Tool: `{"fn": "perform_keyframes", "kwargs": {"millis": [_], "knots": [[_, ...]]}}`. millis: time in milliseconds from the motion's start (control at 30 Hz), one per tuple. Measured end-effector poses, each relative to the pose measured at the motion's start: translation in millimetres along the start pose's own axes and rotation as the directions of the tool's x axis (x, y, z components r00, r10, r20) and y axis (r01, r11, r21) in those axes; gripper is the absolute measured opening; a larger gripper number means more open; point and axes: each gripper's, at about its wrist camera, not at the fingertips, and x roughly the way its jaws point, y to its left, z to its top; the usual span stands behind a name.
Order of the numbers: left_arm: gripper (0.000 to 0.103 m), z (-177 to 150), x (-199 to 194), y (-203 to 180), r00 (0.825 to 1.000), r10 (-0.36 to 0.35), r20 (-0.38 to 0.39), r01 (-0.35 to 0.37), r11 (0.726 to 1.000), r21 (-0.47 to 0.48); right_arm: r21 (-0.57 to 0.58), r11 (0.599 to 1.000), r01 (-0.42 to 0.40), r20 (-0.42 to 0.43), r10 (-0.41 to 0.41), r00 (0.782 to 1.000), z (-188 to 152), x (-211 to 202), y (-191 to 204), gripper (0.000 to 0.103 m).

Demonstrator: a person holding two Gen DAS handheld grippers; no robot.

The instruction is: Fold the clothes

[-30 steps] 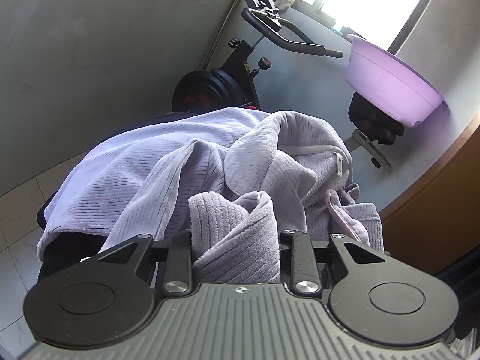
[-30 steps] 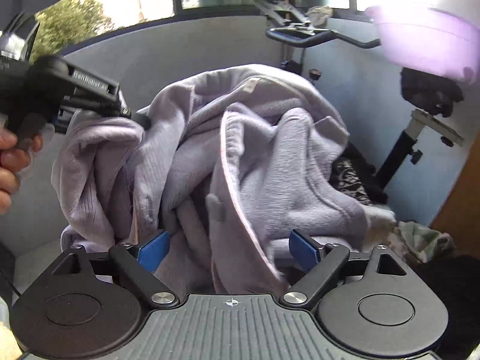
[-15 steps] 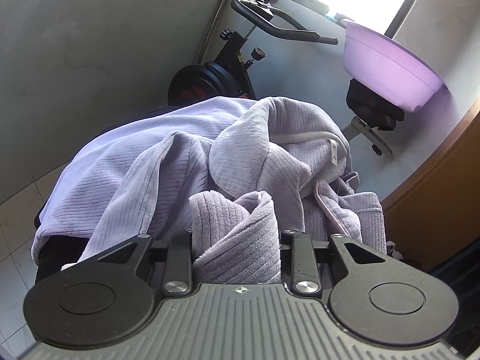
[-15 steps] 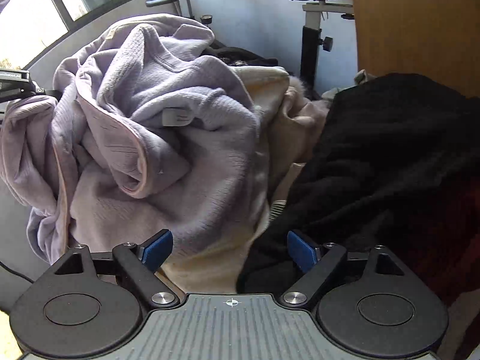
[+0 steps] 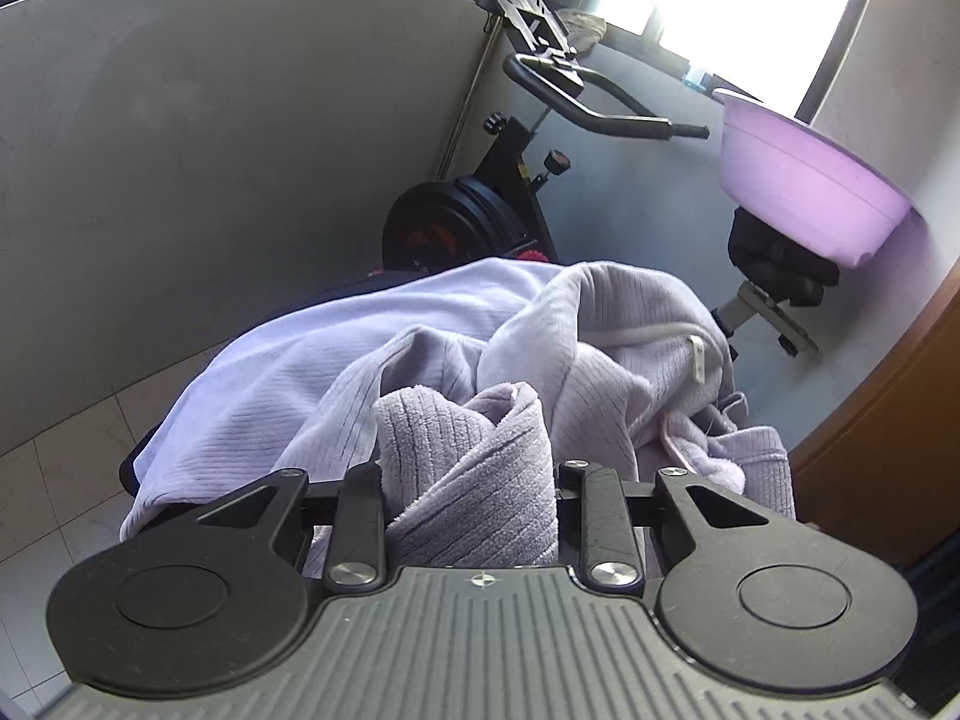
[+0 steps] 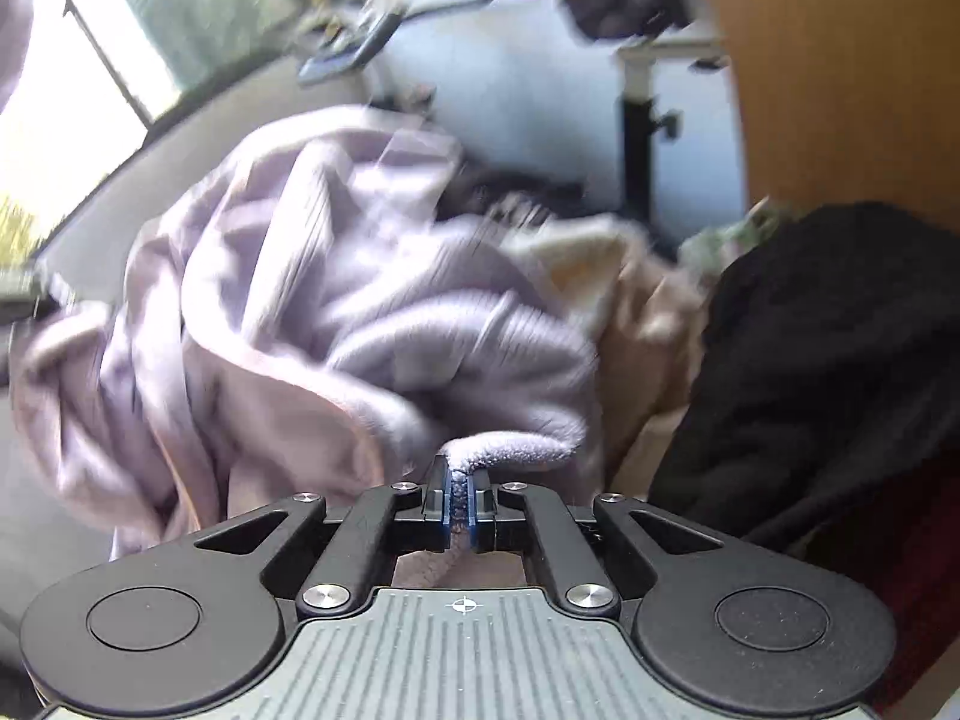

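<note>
So the biggest thing going on is the lilac ribbed fleece garment (image 5: 336,384), a rumpled heap that fills the middle of the left wrist view and spreads over something dark underneath that I can't make out. In the right wrist view the same garment (image 6: 372,312) sits left of centre, pretty motion-blurred, with a black garment (image 6: 840,360) piled to its right and a cream-coloured one (image 6: 636,306) wedged between the two. Behind the pile in the left view there's an exercise bike (image 5: 480,210) against the grey wall, handlebars sticking out to the right, and a purple plastic basin (image 5: 804,180) resting on top of the bike's seat. An orange-brown wooden panel (image 6: 840,72) takes up the upper right of the right view. Now the grippers: the left gripper (image 5: 468,480) has a thick bunched fold of the lilac fleece standing up between its fingers, which sit apart with the wad filling the gap, so it's clamped on that bunch. The right gripper (image 6: 459,492) has its blue pads (image 6: 445,501) squeezed nearly together on a thin rolled edge of the same fleece, which curls up and over just past the tips. Smallest detail I can spot is a little white tag (image 5: 698,360) by the pale seam on the right side of the heap.
</note>
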Motion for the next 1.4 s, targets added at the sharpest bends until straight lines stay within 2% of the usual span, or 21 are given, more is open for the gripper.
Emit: {"fn": "perform_keyframes", "kwargs": {"millis": [67, 133, 300, 367, 467, 533, 633, 667, 733, 800, 900, 1000, 1100, 1167, 1233, 1333, 1400], "knots": [[0.027, 3, -3, -4, 1.0, -0.016, 0.013, 0.015, 1.0, 0.019, 0.075, 0.997, 0.006, 0.068, -0.011, 0.998, 15, -14, -9, 0.004], [0.027, 4, -5, -9, 0.999, -0.036, 0.014, 0.035, 0.999, 0.029, 0.086, 0.996, 0.038, 0.124, -0.048, 0.991, 27, -24, -13, 0.004], [0.027, -7, 2, -14, 0.994, -0.103, -0.042, 0.103, 0.995, -0.01, 0.129, 0.989, 0.076, 0.249, -0.106, 0.963, 61, -44, -16, 0.003], [0.028, -12, 4, -12, 0.99, -0.124, -0.064, 0.122, 0.992, -0.029, 0.103, 0.991, 0.084, 0.282, -0.11, 0.953, 78, -45, -19, 0.003], [0.028, -16, 6, -7, 0.987, -0.14, -0.083, 0.135, 0.989, -0.059, -0.077, 0.994, 0.074, 0.305, -0.047, 0.951, 93, -42, 12, 0.003], [0.028, -16, 5, -3, 0.987, -0.135, -0.086, 0.129, 0.989, -0.074, -0.205, 0.979, 0.023, 0.281, 0.036, 0.959, 93, -33, 39, 0.004], [0.028, -16, 4, 4, 0.988, -0.129, -0.087, 0.12, 0.988, -0.101, -0.377, 0.925, -0.047, 0.196, 0.129, 0.972, 88, -10, 81, 0.004], [0.03, -15, 4, 5, 0.987, -0.134, -0.089, 0.124, 0.986, -0.111, -0.412, 0.908, -0.078, 0.141, 0.148, 0.979, 85, 2, 90, 0.004], [0.033, -14, 4, 6, 0.985, -0.138, -0.099, 0.126, 0.985, -0.12, -0.454, 0.887, -0.089, 0.034, 0.116, 0.993, 74, 29, 107, 0.004], [0.034, -13, 6, 4, 0.984, -0.144, -0.104, 0.133, 0.985, -0.108, -0.47, 0.881, -0.061, -0.041, 0.047, 0.998, 60, 59, 110, 0.004], [0.039, -11, 13, -3, 0.982, -0.147, -0.121, 0.139, 0.988, -0.071, -0.392, 0.919, -0.047, -0.072, 0.02, 0.997, 46, 76, 92, 0.004], [0.042, -8, 24, -9, 0.977, -0.154, -0.145, 0.149, 0.988, -0.048, -0.317, 0.946, -0.063, -0.092, 0.035, 0.995, 44, 77, 80, 0.004], [0.056, -2, 31, -20, 0.978, -0.166, -0.13, 0.163, 0.986, -0.035, -0.354, 0.934, -0.049, -0.097, 0.016, 0.995, 36, 74, 85, 0.004], [0.069, 5, 33, -30, 0.979, -0.176, -0.101, 0.177, 0.984, -0.005, -0.391, 0.92, -0.033, -0.093, -0.004, 0.996, 34, 78, 90, 0.005], [0.074, 12, 38, -43, 0.983, -0.163, -0.084, 0.167, 0.985, 0.044, -0.409, 0.912, -0.02, -0.089, -0.018, 0.996, 32, 81, 92, 0.005], [0.072, 14, 62, -51, 0.99, -0.068, -0.123, 0.079, 0.993, 0.09, -0.392, 0.92, -0.019, -0.087, -0.017, 0.996, 31, 83, 90, 0.005], [0.062, 11, 69, -45, 0.989, -0.054, -0.138, 0.065, 0.995, 0.08, -0.382, 0.924, -0.022, -0.089, -0.013, 0.996, 32, 83, 89, 0.005]]}}
